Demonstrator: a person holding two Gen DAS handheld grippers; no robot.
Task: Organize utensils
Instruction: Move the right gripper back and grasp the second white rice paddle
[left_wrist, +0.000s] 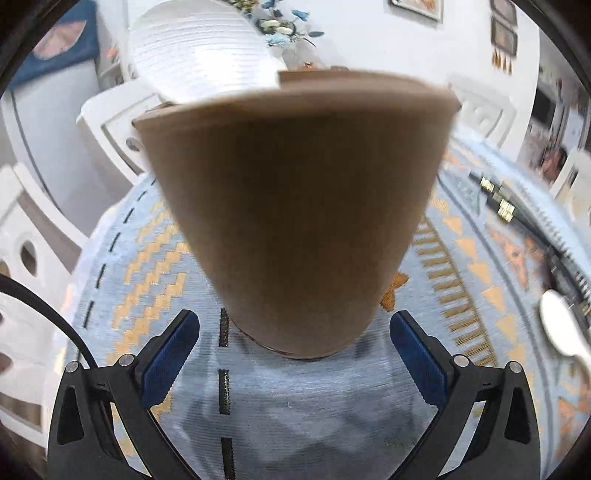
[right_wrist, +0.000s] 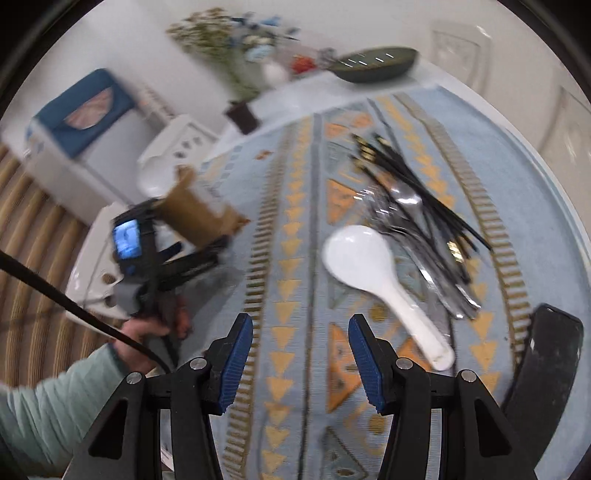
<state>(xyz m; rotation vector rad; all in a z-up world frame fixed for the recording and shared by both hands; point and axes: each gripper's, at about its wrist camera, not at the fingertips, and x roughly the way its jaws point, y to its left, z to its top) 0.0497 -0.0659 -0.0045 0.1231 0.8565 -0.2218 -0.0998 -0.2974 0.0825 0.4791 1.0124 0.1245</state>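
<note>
So, quick rundown: the left gripper (left_wrist: 295, 315) has its jaws spread wide, and the brown utensil holder (left_wrist: 295, 206) sits right in front of it with its base between the two fingertips; there's a visible gap on both sides, so the blue pads (left_wrist: 171, 358) aren't pressing on it, i.e. released, not grasping. A white spoon (left_wrist: 195, 55) pokes up out of the holder's far rim, pretty sure it's standing inside. From the right wrist cam the holder is near the left edge of the table (right_wrist: 424, 79), which wears a pale blue cloth (right_wrist: 288, 221) with orange triangles; the holder looks tilted there, but that shot is blurry, so I can't swear to it. You can also see the person's left hand (right_wrist: 147, 328) on the gripper handle, in a light green sleeve (right_wrist: 55, 398).

The right gripper (right_wrist: 300, 319) is also let go: jaws partly apart, nothing between them, just cloth underneath. Just to the right of its right finger lies another white spoon (right_wrist: 373, 280), handle pointing toward the near edge; it touches the pile of utensils (right_wrist: 406, 206) in the right half of the table, which is black chopsticks (right_wrist: 410, 173) with gold ends on top of some shiny metal cutlery, can't tell forks from spoons. A dark green bowl (right_wrist: 376, 64) sits at the far edge, flowers (right_wrist: 221, 44) next to it toward the far left corner.
</note>
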